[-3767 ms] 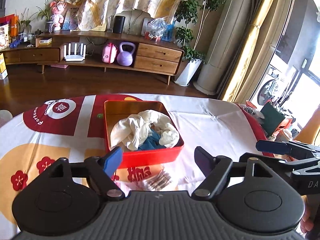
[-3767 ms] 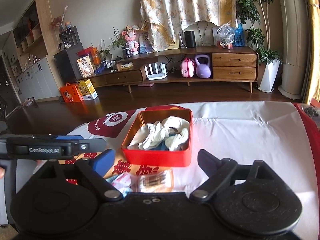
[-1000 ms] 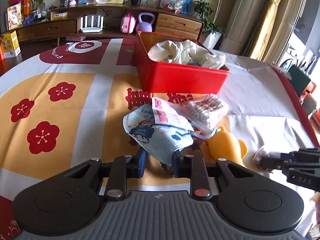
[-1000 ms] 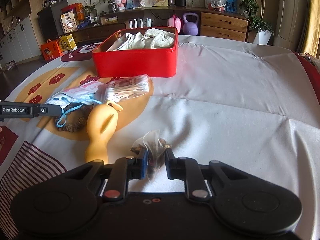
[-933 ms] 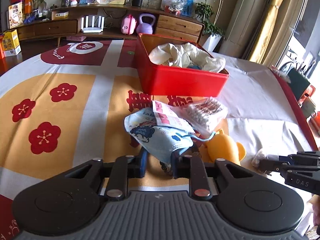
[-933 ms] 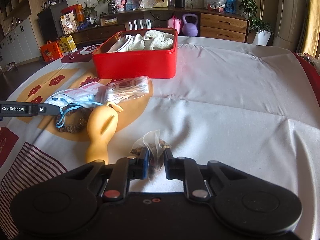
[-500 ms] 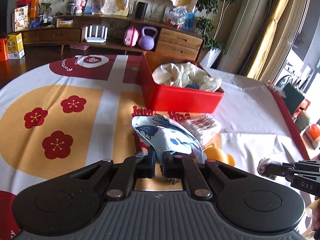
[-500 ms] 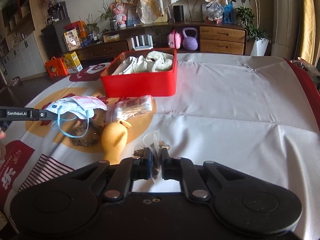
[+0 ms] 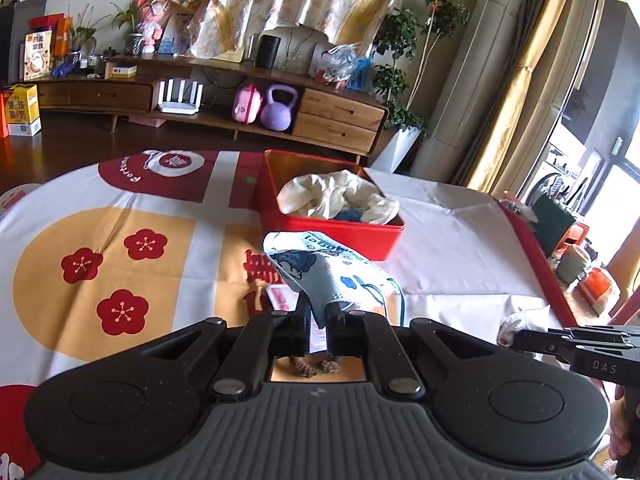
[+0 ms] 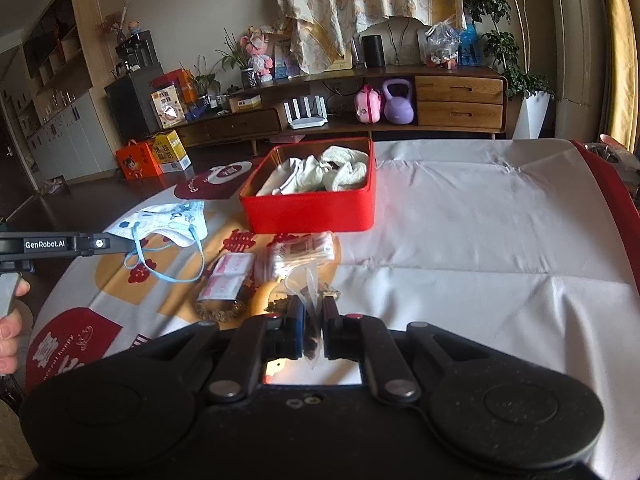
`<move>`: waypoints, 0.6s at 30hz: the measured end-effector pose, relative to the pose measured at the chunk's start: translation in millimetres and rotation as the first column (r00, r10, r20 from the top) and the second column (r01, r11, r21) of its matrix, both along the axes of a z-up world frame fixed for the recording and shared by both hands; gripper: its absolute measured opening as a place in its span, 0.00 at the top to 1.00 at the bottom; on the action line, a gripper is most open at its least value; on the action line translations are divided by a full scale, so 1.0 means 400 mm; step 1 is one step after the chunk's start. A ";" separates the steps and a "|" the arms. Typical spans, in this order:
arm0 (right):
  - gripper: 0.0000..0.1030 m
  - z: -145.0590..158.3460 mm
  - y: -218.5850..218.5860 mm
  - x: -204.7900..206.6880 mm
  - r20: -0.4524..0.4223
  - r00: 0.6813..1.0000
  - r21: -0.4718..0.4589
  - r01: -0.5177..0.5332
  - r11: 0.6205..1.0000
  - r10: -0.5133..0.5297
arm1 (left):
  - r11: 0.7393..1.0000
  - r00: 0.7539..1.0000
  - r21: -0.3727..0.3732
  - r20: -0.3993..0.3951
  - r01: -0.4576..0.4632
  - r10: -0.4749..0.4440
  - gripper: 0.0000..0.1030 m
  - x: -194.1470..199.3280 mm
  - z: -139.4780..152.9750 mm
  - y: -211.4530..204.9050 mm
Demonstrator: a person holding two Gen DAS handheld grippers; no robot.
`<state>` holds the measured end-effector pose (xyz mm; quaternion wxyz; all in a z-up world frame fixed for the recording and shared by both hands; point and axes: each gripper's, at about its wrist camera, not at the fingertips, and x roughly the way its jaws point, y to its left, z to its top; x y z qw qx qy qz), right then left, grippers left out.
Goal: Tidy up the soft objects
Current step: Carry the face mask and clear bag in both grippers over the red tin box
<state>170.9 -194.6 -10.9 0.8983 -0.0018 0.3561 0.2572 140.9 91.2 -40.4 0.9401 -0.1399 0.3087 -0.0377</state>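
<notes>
Between the left claw (image 9: pixel 318 312) tips sits the face mask (image 9: pixel 332 270), clenched at one edge and lifted clear of the desk (image 9: pixel 460 240), its light blue cartoon-printed cloth bulging forward of the claw and its blue ear loops dangling underneath. Over on the right claw (image 10: pixel 312 312), the jaws are clamped on a small clear plastic bag (image 10: pixel 306 284) with dark bits inside, its crinkled top standing up just ahead of the fingertips. Straight beyond both claws stands the red tin box (image 10: pixel 308 210), open, already heaped with white cloths (image 10: pixel 320 174). Just ahead of the right claw, on the patterned cloth, lie pink sachets (image 10: pixel 228 274), a packet of cotton swabs (image 10: pixel 302 254) and a brown scrunchie (image 10: pixel 218 310).
</notes>
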 end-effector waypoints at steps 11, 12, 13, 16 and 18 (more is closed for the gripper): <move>0.92 0.078 0.017 0.042 0.023 1.000 0.006 -0.018 1.000 0.017 | 1.000 1.000 -0.001 0.001 0.031 -0.031 0.93 0.032 0.060 -0.035; 0.92 0.086 0.020 0.048 0.026 0.999 0.005 -0.018 1.000 0.018 | 0.999 0.999 -0.002 0.000 0.034 -0.034 0.93 0.037 0.065 -0.038; 0.92 0.094 0.024 0.055 0.028 0.999 0.002 -0.018 1.000 0.018 | 0.999 0.999 -0.002 -0.001 0.036 -0.036 0.93 0.043 0.070 -0.040; 0.92 0.117 0.037 0.076 0.036 0.999 -0.007 -0.026 1.000 0.026 | 0.999 0.999 -0.012 -0.006 0.047 -0.047 0.93 0.060 0.087 -0.045; 0.92 0.133 0.050 0.089 0.048 0.998 -0.017 -0.039 0.999 0.039 | 0.998 0.999 -0.009 -0.002 0.054 -0.054 0.93 0.071 0.099 -0.048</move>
